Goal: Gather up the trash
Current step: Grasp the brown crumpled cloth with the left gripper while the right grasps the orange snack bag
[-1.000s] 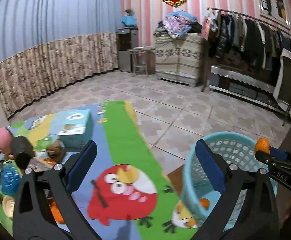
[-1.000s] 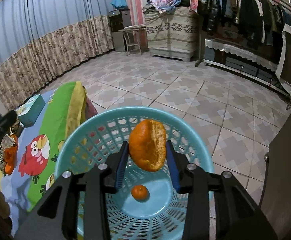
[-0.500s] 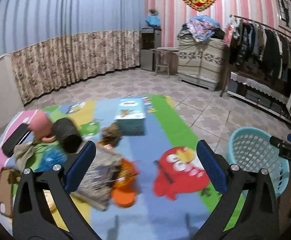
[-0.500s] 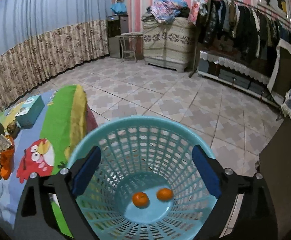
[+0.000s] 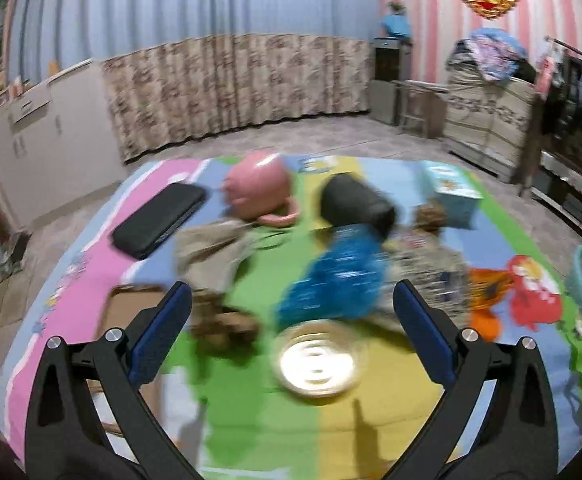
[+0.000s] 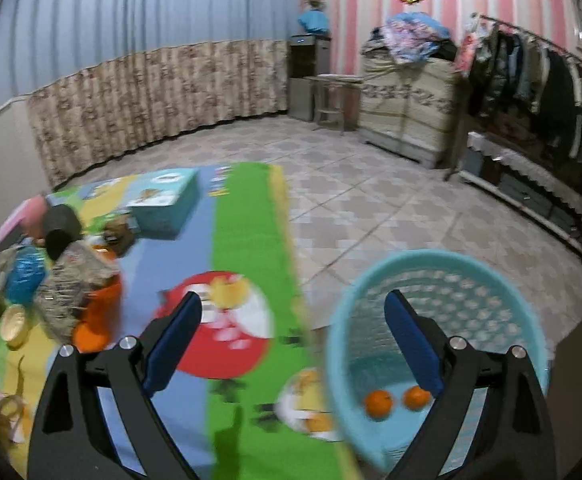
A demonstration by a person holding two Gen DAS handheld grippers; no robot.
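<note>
Grippers, both mine, spread wide and empty. Left gripper (image 5: pixel 291 332) hangs over the near part of the cartoon mat (image 5: pixel 251 420), its fingers (image 5: pixel 159 336) framing a blurred heap of trash: a round foil dish (image 5: pixel 318 362) nearest me, a crumpled blue wrapper (image 5: pixel 337 280) just beyond it, brown scraps (image 5: pixel 225 322) to the left, and a grey printed bag (image 5: pixel 427 264) touching an orange wrapper (image 5: pixel 485 300) to the right. Farther back lie a black cylinder (image 5: pixel 355 204), a pink pot (image 5: pixel 259 188) on its side, a beige cloth (image 5: pixel 207 252) and a flat black case (image 5: pixel 159 220) toward the mat's left edge; a teal box (image 5: pixel 453 194) stands near the far right corner. Right gripper (image 6: pixel 293 338) is held above the mat's right edge, one finger (image 6: pixel 173 344) over the red bird print (image 6: pixel 219 332), the other in front of the teal basket (image 6: pixel 371 292). Basket stands on the tiled floor (image 6: pixel 371 208) just beside that edge; whether it touches the mat I cannot tell. Two orange peel pieces (image 6: pixel 378 403) rest on its bottom, close together. In the right wrist view the remaining trash sits well apart from the basket, along the mat's left side. Motion blur hides finer detail of the heap.
</note>
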